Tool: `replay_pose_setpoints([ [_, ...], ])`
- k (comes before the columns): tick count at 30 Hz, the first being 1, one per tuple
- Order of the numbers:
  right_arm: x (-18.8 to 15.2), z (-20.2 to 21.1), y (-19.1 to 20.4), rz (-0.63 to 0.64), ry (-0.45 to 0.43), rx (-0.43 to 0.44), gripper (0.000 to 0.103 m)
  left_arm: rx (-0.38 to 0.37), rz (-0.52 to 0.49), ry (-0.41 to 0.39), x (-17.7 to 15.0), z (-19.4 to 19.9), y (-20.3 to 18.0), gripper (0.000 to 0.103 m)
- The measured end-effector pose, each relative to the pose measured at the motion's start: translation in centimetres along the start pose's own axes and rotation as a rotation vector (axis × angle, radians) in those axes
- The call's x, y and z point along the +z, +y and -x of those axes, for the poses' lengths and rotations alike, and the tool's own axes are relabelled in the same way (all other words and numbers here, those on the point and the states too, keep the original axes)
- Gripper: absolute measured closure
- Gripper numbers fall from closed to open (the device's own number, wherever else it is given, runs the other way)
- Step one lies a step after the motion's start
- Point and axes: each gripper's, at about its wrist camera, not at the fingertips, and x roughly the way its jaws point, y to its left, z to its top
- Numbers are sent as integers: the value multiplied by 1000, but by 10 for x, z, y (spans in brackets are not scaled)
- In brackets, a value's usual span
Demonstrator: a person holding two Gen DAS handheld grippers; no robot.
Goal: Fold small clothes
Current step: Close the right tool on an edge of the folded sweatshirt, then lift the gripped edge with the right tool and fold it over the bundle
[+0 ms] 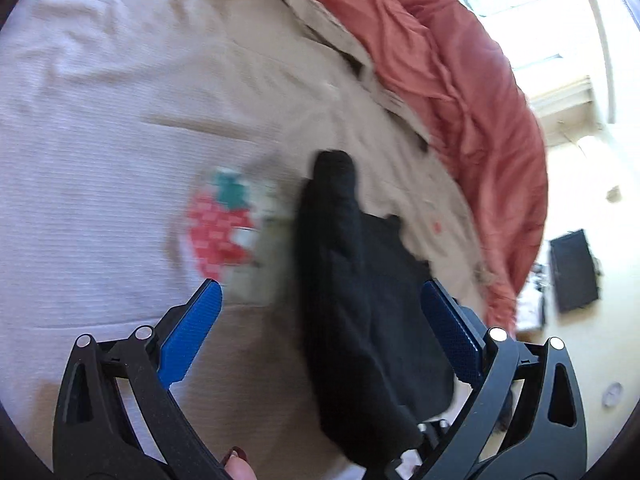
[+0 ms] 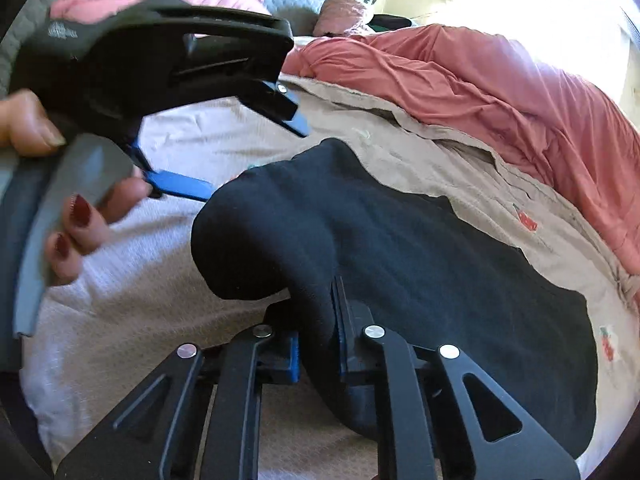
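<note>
Right gripper (image 2: 318,344) jaws clenched on fold of black garment (image 2: 400,240); pinch point hidden by cloth. Left gripper (image 1: 320,320) jaws spread wide, garment between them, ungripped. Garment lies on pale strawberry-print blanket (image 1: 100,160); print blurred. Red duvet (image 1: 460,80) far right.

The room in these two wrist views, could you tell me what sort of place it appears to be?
Most likely a bedroom: the black garment lies on a bed's pale strawberry-print sheet, beside a bunched salmon duvet.
</note>
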Motion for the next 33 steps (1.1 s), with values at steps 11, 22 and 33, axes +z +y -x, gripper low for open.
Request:
replay_pose_setpoints([
  [11, -8, 6, 1, -37, 1, 27, 93, -76, -22, 126, -8, -44, -12, 40],
  [22, -6, 22, -12, -41, -27, 4, 93, -110, -146, 79, -17, -38, -47, 88],
  [33, -23, 60, -44, -128, -68, -24, 95, -193, -233, 59, -60, -33, -106, 88],
])
